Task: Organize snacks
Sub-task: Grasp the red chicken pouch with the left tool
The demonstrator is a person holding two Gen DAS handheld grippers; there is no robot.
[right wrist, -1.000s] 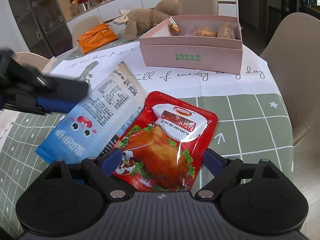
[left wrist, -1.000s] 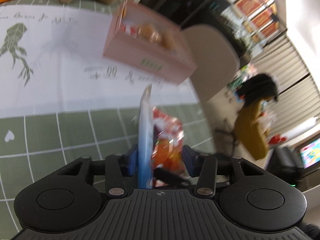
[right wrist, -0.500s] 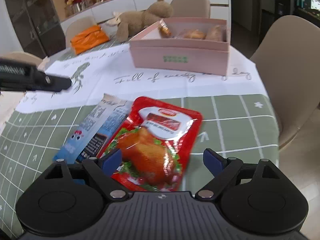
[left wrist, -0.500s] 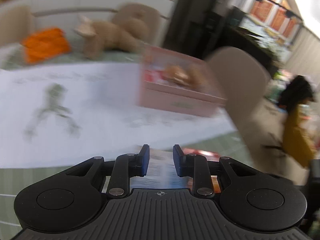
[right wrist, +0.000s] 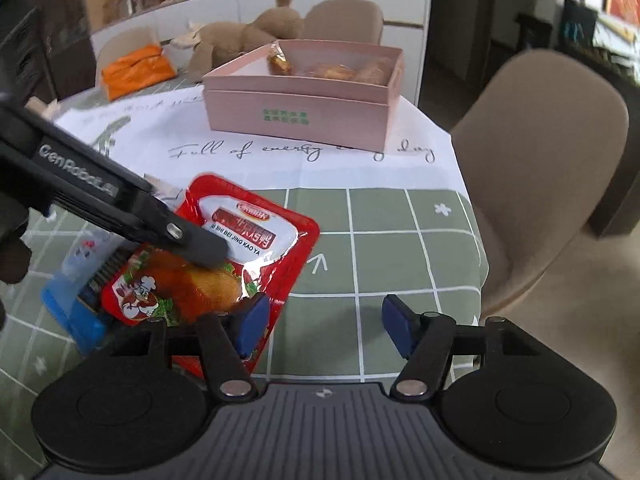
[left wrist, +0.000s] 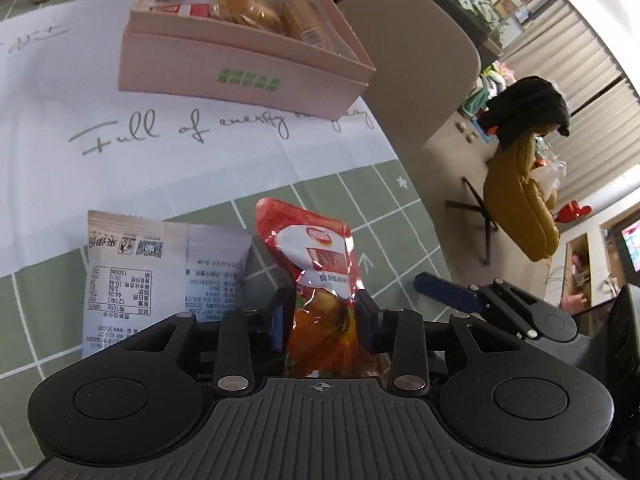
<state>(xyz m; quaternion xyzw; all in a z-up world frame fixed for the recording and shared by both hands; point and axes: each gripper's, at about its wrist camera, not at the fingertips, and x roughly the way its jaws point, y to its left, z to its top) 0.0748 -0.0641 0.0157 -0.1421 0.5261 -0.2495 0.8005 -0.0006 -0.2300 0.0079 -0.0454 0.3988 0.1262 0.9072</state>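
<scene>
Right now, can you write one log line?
left tongs: shut on red snack pouch | right tongs: open | pink box: waiting

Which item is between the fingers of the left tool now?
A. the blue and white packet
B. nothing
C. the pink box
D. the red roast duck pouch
D: in the left wrist view the left tool pinches the red roast duck pouch, crumpling it.

- Your left gripper (left wrist: 322, 322) has let go of the blue-white packet (left wrist: 160, 276) and now clamps the red pouch (left wrist: 320, 280).
- Your right gripper (right wrist: 320, 326) has shifted right, off the pouch.
</scene>
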